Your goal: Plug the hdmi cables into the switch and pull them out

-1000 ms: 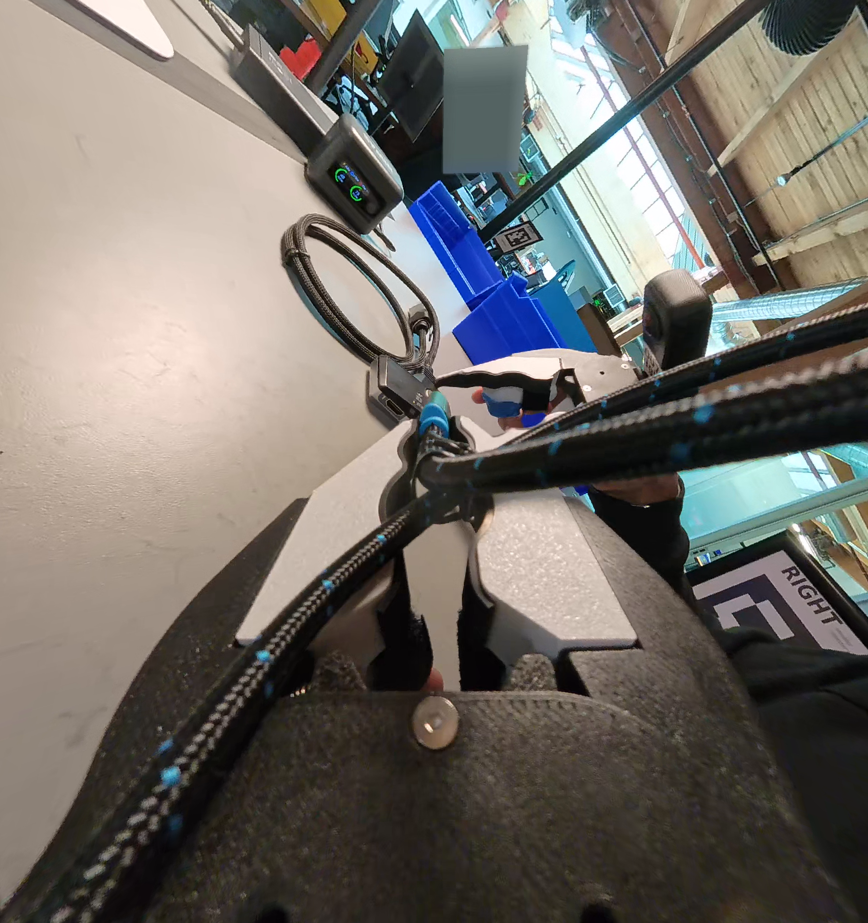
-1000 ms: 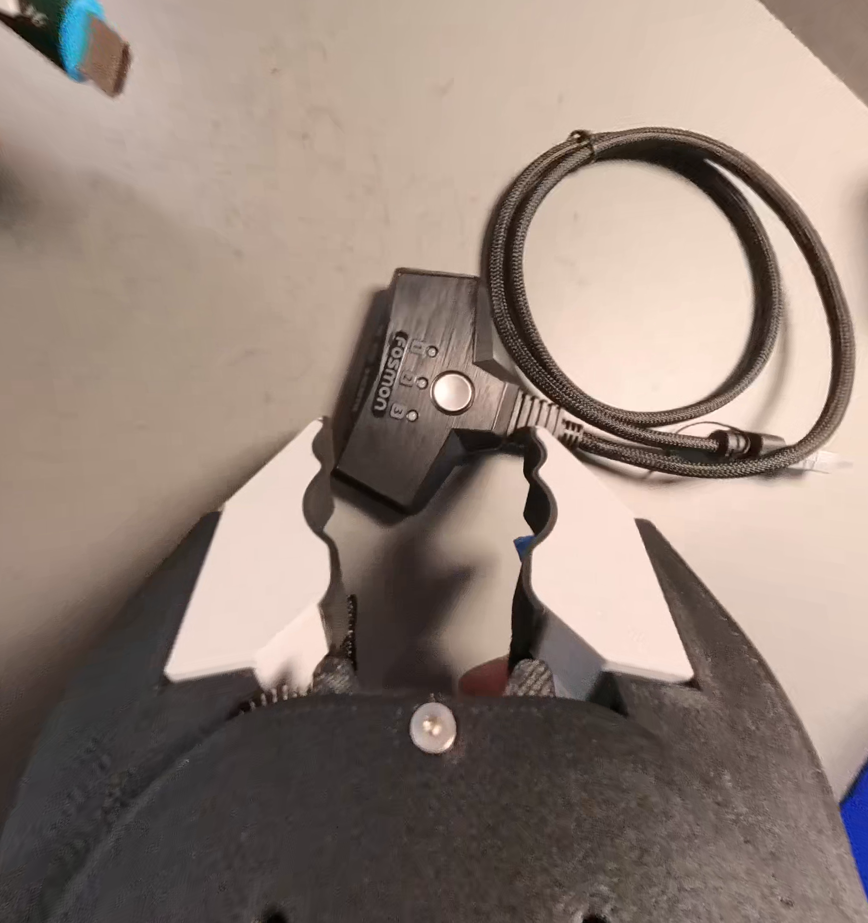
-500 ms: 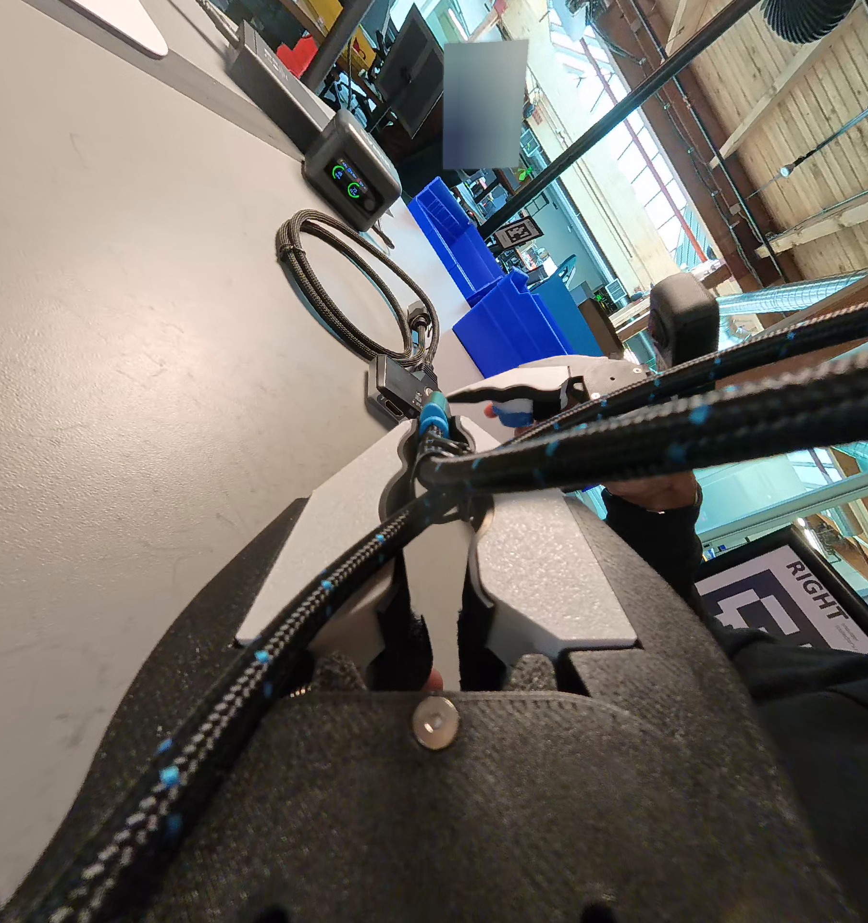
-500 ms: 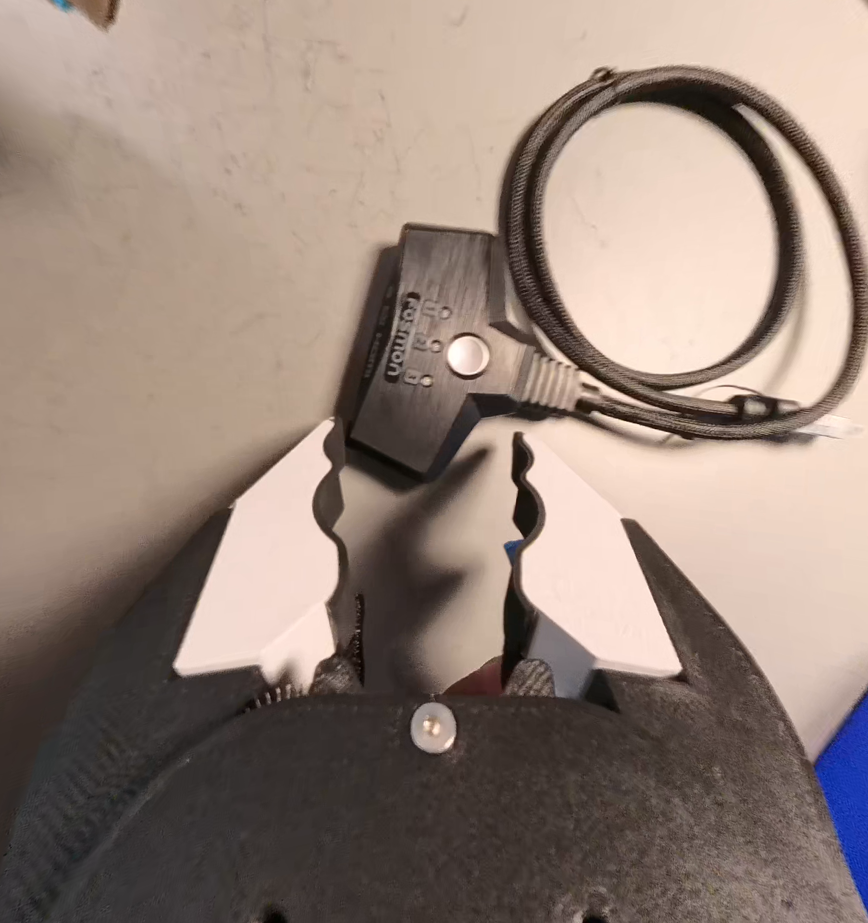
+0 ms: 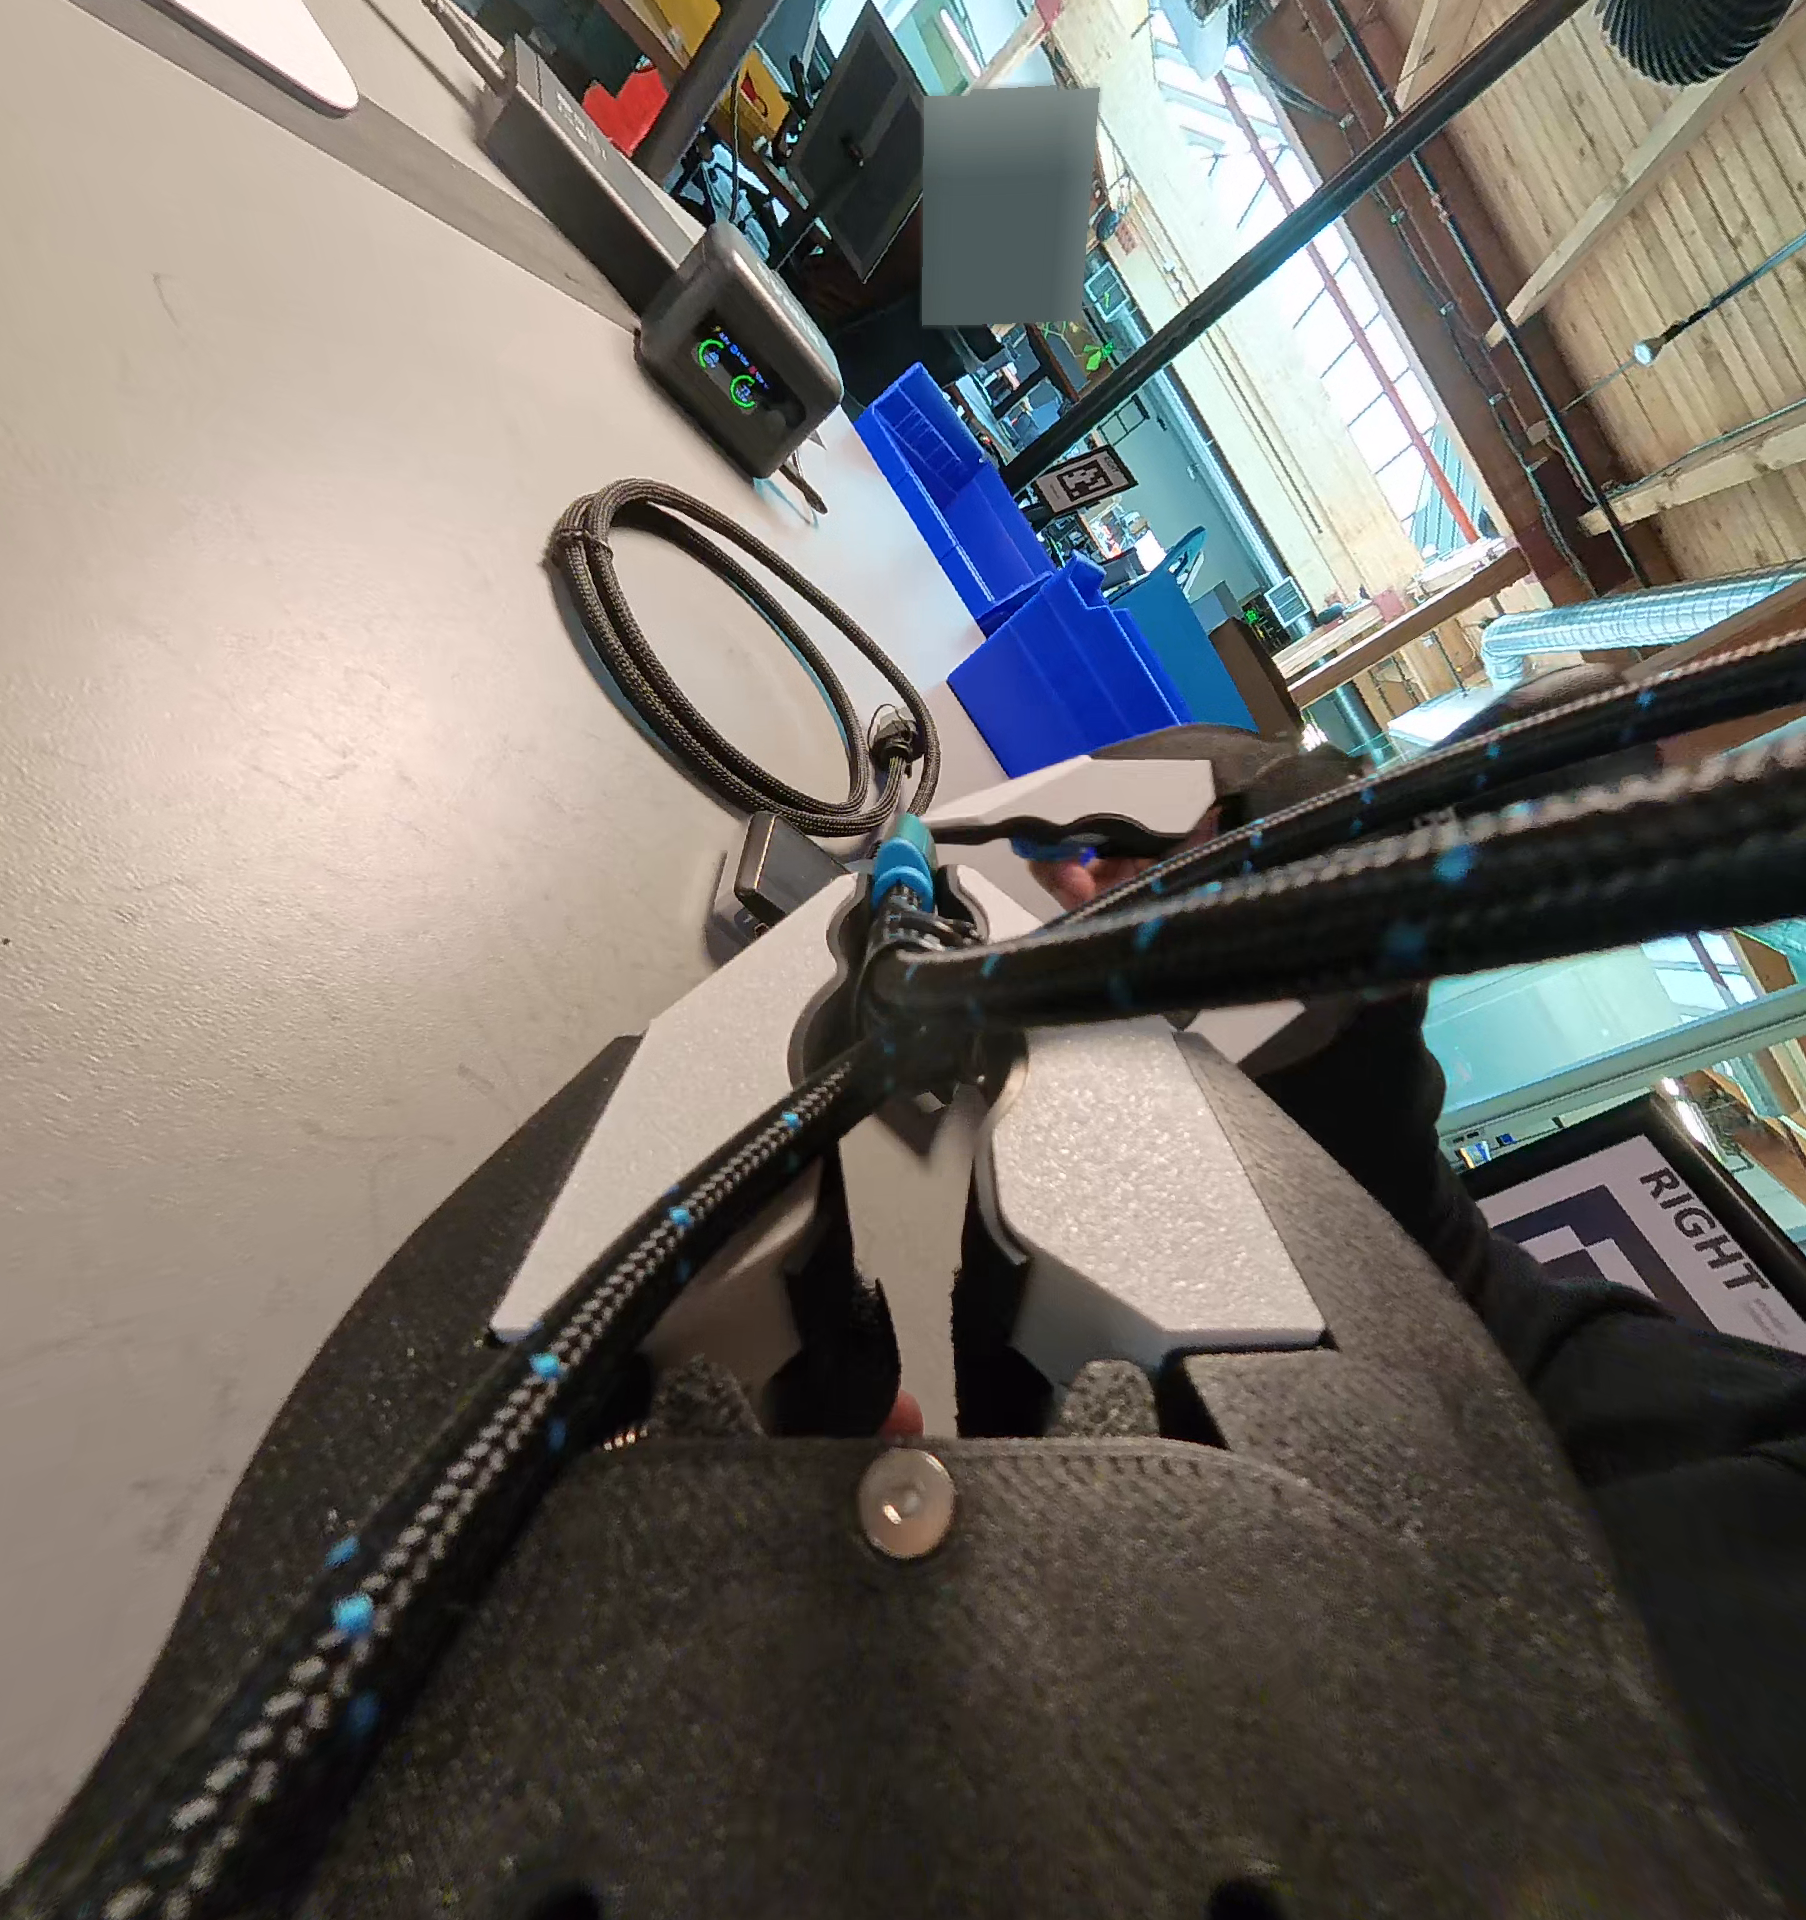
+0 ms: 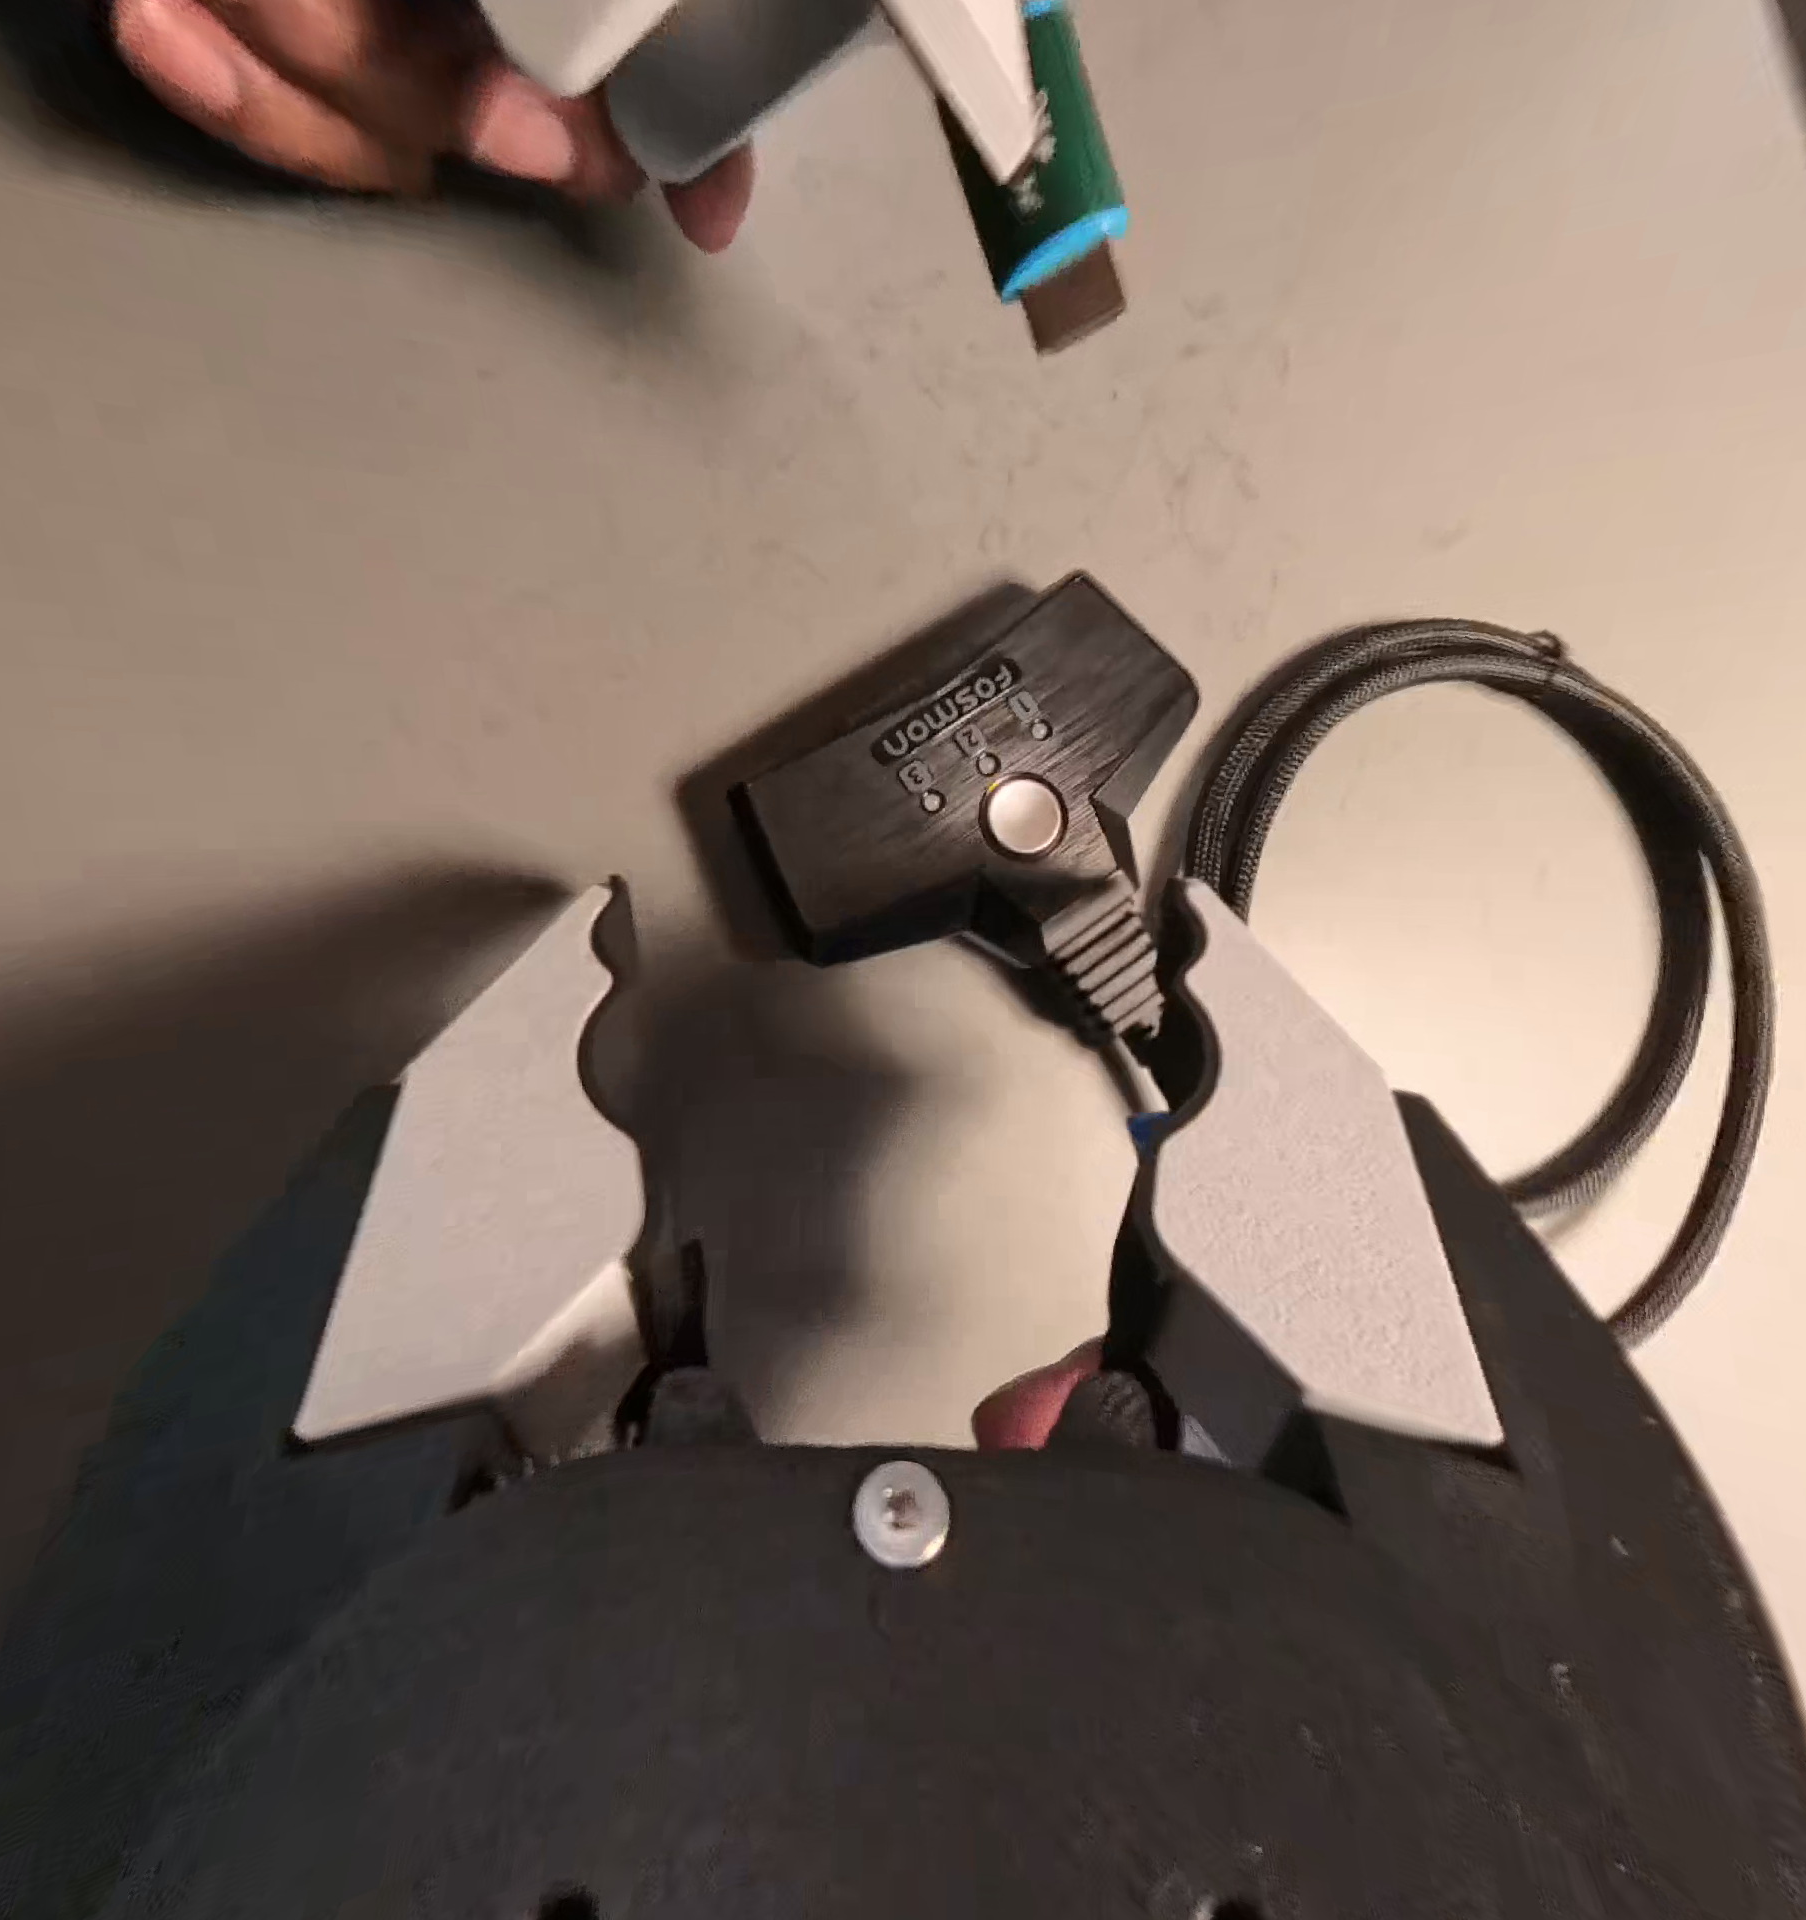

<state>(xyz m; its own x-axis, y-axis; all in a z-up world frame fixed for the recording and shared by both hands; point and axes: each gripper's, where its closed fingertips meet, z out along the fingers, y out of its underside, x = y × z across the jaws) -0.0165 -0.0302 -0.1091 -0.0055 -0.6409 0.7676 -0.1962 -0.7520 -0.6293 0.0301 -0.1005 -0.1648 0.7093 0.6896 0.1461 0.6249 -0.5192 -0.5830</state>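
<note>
The left gripper [image 5: 904,925] is clamped tight on an HDMI plug [image 5: 897,868], its blue collar poking out just past the fingertips. From the right wrist view that same plug [image 6: 1060,197] shows a dark green body, a blue band and a bare metal tip, hanging in the air well ahead of the switch [image 6: 966,769], not touching it. The braided black-and-blue cable [image 5: 1398,904] loops back out of the left jaws, one strand running down across the gripper body, others sweeping off to its right.

Over to the right gripper [image 6: 894,925]: jaws spread wide, nothing held. The switch lies flat on the grey table [image 6: 359,571] just ahead of the fingertips, angled, round silver button facing up. Its ribbed strain relief sits right against the inner edge of the right-hand finger [image 6: 1283,1122]; whether they touch, I cannot tell. The left-hand finger stands clear of the switch body.

Farther out to the right of that gripper, the switch's own black cord [image 6: 1688,935] lies coiled on the table. A hand [image 6: 379,114] holds the left gripper at the far edge of the view.

Beyond the coil in the left wrist view sit a dark box with green lights [image 5: 743,364] and blue bins [image 5: 1034,644].
</note>
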